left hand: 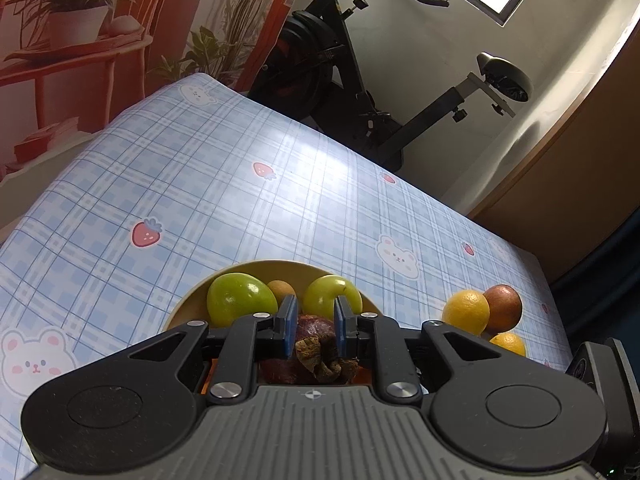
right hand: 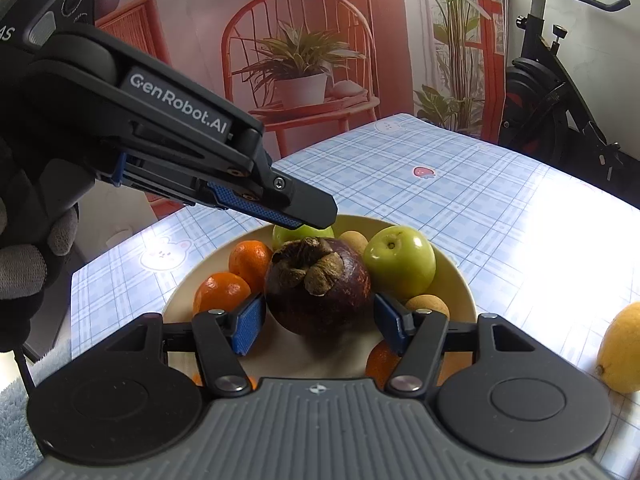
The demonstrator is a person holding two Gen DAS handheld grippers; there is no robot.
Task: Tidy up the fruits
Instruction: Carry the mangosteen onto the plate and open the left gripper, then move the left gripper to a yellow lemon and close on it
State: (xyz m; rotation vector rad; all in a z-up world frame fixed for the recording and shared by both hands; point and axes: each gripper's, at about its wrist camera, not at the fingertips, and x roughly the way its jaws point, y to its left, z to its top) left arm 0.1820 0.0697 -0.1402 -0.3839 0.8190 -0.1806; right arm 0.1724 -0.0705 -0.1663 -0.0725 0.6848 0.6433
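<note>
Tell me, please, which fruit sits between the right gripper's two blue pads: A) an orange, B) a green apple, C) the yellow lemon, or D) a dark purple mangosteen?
D: in the right wrist view the mangosteen fills the gap of the right gripper, its blue pads flanking it over the plate; the green apple lies behind it.

A plate (right hand: 460,280) stands on the table (right hand: 460,200). In the plate a mangosteen (right hand: 320,288) sits between the right tongs (right hand: 320,322). Two tangerines (right hand: 236,276) lie to its left, an apple (right hand: 400,262) to its right behind. The left tongs (right hand: 304,216) hover above it. A lemon (right hand: 622,350) lies on the table, right of the plate.
</note>
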